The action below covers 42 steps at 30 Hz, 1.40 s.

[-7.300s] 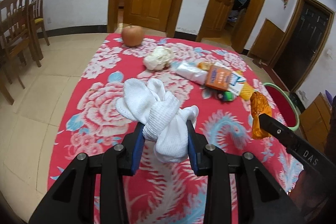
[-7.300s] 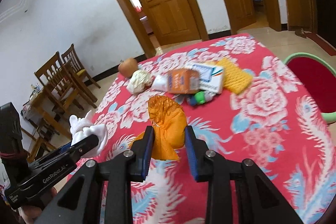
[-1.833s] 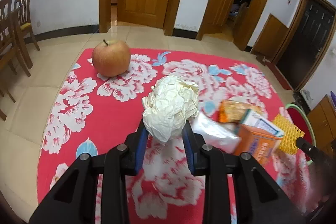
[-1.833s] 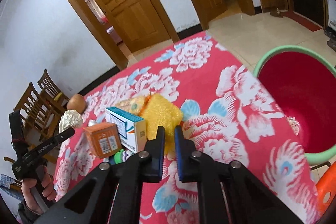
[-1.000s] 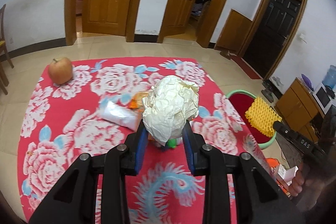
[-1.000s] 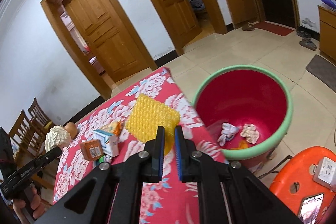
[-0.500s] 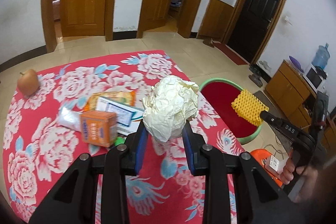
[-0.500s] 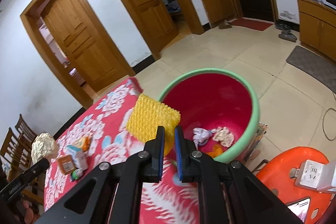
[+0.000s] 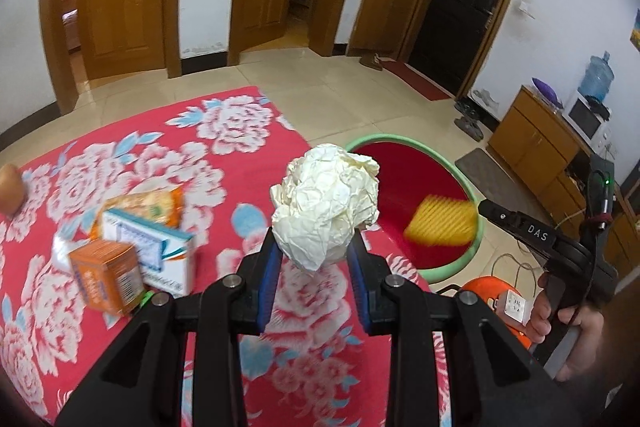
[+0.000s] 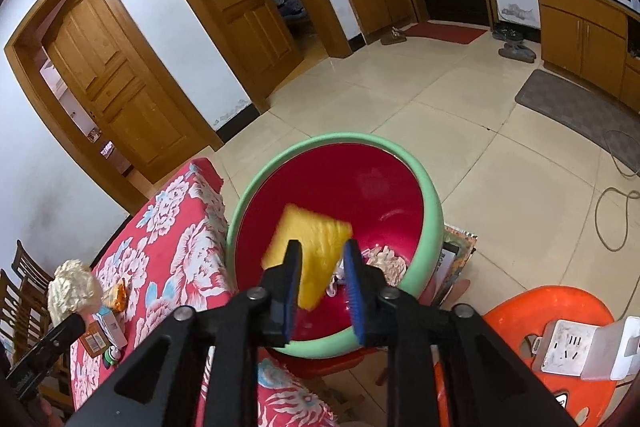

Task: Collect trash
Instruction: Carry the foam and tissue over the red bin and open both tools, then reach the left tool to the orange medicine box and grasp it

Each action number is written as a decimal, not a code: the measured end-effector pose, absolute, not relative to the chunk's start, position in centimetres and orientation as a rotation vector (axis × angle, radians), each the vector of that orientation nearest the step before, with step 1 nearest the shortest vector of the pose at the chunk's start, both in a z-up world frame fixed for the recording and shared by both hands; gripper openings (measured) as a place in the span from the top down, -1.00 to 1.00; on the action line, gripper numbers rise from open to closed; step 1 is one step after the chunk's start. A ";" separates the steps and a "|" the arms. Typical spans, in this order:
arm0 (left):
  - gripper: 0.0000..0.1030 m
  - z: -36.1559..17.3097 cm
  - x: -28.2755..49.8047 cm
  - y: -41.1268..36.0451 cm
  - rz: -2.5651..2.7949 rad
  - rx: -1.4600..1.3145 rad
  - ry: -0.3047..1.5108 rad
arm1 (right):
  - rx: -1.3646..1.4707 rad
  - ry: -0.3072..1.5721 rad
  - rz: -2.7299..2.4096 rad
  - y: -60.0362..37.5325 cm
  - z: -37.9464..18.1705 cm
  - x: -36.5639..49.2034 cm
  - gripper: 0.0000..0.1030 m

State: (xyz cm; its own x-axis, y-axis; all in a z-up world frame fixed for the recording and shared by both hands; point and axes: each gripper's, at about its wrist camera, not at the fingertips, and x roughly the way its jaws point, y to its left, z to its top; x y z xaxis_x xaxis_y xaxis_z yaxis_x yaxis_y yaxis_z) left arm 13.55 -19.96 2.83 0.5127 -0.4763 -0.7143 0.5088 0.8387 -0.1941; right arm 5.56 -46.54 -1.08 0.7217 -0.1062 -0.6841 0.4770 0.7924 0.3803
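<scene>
My left gripper (image 9: 314, 247) is shut on a crumpled cream paper ball (image 9: 326, 203), held over the red flowered tablecloth (image 9: 224, 131) near its right edge. Beside the table stands a red bin with a green rim (image 10: 434, 211). My right gripper (image 10: 320, 259) hangs over the bin, its jaws opening. A yellow bubble-wrap sheet (image 10: 310, 247) is blurred between them, loose from the pads and dropping into the bin. The left wrist view shows the same sheet (image 9: 440, 223) in the air inside the bin (image 9: 440, 269), just off the right gripper's tip.
An orange box (image 9: 106, 275), a white-and-teal box (image 9: 152, 251) and an orange packet (image 9: 148, 201) lie on the table's left part, with an apple (image 9: 10, 187) at the far left. Crumpled scraps (image 10: 384, 259) lie in the bin. An orange stool (image 10: 560, 343) carries a power strip.
Both grippers have swung right toward the bin. The right jaws have parted and the yellow sheet has left them, falling into the bin. The left keeps its paper ball.
</scene>
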 end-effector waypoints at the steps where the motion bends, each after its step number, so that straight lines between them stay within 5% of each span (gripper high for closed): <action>1: 0.37 2.8 13.6 -20.4 -0.596 0.049 0.846 | 0.576 0.695 -0.342 -46.7 -1.0 5.5 0.47; 18: 0.36 -0.7 16.7 -29.5 -0.659 0.137 0.909 | 0.589 0.647 -0.358 -48.8 1.4 3.7 0.27; 25: -0.10 -0.7 16.7 -29.9 -0.675 0.111 0.909 | 0.581 0.649 -0.357 -48.8 1.6 4.0 0.12; 42: -0.10 3.0 15.0 -25.5 -0.626 0.072 0.862 | 0.572 0.638 -0.303 -46.4 2.8 3.6 -0.09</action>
